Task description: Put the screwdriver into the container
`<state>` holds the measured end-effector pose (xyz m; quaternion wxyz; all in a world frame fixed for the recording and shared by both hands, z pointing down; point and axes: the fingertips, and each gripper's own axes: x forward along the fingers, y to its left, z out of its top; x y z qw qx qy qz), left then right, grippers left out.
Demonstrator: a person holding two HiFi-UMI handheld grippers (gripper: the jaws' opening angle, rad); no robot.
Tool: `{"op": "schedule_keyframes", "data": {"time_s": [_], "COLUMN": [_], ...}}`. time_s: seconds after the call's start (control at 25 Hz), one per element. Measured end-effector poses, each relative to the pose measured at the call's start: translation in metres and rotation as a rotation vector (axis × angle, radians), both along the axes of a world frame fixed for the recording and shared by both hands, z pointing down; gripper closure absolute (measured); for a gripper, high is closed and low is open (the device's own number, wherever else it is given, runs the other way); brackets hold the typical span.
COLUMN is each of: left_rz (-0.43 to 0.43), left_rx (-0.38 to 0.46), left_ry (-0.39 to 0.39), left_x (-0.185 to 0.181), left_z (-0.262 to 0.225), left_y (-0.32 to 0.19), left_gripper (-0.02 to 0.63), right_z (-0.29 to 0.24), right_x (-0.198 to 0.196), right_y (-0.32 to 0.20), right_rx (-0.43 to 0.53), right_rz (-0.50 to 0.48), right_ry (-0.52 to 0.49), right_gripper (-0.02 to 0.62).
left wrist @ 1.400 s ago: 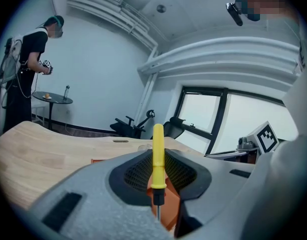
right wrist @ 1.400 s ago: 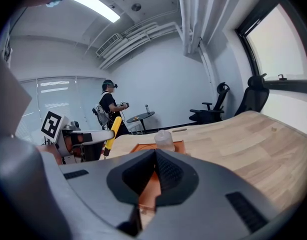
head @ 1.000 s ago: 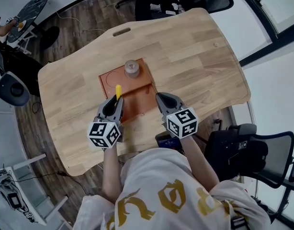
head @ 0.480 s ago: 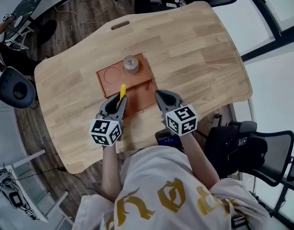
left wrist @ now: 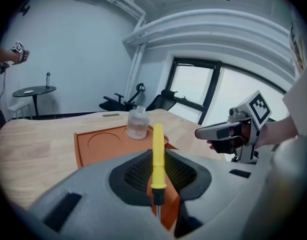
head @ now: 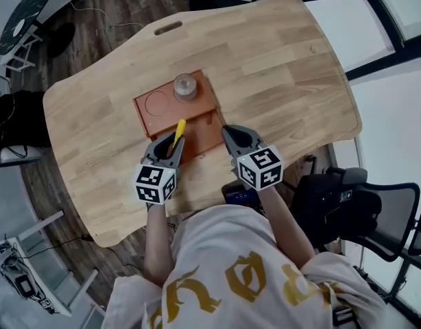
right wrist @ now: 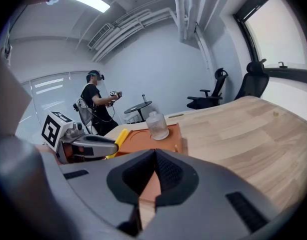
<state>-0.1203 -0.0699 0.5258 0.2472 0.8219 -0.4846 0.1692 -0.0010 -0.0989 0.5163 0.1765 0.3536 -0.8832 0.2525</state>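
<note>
I record the left gripper (head: 169, 144) clamped on the screwdriver (left wrist: 157, 154), handle aimed ahead at the container (left wrist: 137, 124) for loading; right gripper (head: 231, 134) alongside, jaws together, empty.

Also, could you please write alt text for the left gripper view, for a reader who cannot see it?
The left gripper has its jaws shut on a yellow-handled screwdriver, handle pointing forward over an orange tray on a wooden table. A clear bottle stands on the tray's far side, and the right gripper hovers at the right.
</note>
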Motion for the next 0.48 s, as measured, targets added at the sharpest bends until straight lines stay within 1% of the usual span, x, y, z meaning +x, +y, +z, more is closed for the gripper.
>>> {"op": "schedule_keyframes", "data": {"time_s": [0.48], "left_rz": [0.091], "left_rx": [-0.095], "left_ry": [-0.092], "left_x": [0.004], "left_z": [0.034], "left_y": [0.001], "left_gripper": [0.530], "right_z": [0.008], "right_x": [-0.005], "right_y": [-0.008], "right_rx": [-0.027], "right_rz": [0.011], "right_ry": [0.006], "right_gripper": [0.584]}}
